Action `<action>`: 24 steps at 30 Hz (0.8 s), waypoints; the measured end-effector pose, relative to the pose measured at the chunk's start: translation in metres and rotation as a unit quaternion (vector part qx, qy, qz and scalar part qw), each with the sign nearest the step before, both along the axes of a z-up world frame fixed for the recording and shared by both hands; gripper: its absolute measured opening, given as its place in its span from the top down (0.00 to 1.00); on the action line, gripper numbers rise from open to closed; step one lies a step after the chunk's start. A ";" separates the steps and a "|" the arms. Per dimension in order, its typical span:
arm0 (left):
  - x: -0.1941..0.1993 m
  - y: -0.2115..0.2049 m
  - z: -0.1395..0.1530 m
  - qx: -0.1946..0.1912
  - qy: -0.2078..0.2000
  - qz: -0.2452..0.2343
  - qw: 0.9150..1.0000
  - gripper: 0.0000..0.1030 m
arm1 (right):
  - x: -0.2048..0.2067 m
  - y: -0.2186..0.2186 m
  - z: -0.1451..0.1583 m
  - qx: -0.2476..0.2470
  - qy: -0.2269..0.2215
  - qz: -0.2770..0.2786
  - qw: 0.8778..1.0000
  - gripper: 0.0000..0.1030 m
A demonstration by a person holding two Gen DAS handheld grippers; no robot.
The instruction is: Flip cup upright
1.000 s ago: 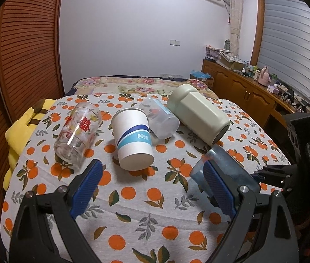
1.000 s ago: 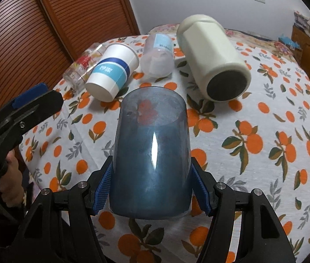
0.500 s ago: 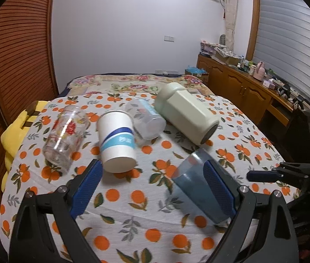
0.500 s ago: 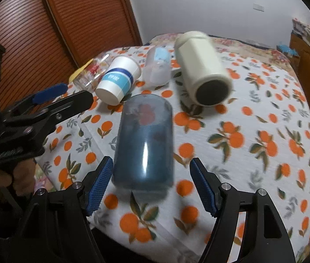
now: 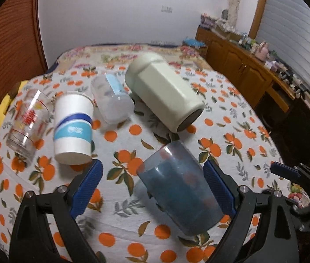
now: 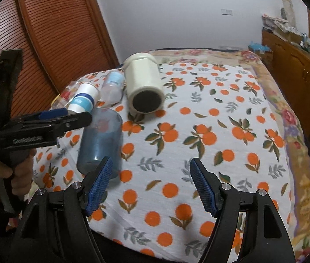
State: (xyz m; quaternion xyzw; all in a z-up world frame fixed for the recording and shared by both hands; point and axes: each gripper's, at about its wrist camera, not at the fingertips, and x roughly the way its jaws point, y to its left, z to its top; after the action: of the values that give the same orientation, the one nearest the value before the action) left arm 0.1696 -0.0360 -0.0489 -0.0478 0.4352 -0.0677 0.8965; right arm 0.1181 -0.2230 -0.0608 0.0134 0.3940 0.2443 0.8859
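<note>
A translucent blue cup lies on its side on the orange-print tablecloth. My left gripper is open and the cup lies between its blue pads, untouched as far as I can see. In the right wrist view the blue cup lies left of my right gripper, which is open and empty. The left gripper shows there above the cup.
Behind the blue cup lie a white paper cup with blue bands, a printed glass, a frosted plastic cup and a big cream mug, all on their sides. A wooden sideboard stands at the right.
My right gripper opened, let go of the blue cup and drew back to the right. My left gripper moved in around the cup.
</note>
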 end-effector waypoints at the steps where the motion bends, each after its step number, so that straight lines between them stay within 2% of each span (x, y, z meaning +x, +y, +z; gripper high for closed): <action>1: 0.003 -0.001 -0.004 -0.003 0.009 0.000 1.000 0.09 | -0.003 -0.002 -0.002 0.002 0.000 -0.001 1.000 0.28; 9: 0.007 -0.003 -0.007 -0.012 0.027 -0.002 1.000 0.09 | -0.006 0.000 -0.003 0.010 -0.001 0.006 1.000 0.28; 15: 0.016 0.011 -0.015 -0.069 0.077 0.002 0.995 0.07 | -0.006 0.004 -0.001 0.015 -0.007 0.012 1.000 0.28; 19: 0.021 0.012 -0.018 -0.084 0.095 -0.005 0.992 0.08 | -0.002 0.004 -0.003 0.012 -0.008 0.009 1.000 0.28; 24: 0.032 0.015 -0.028 -0.130 0.135 -0.009 0.982 0.13 | 0.002 0.000 -0.007 0.011 -0.003 0.003 1.000 0.28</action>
State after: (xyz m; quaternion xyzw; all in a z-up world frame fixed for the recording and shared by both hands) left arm 0.2019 -0.0213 -0.0768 -0.1691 0.5404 -0.1250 0.8147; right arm 0.1201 -0.2230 -0.0674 0.0211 0.3884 0.2512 0.8863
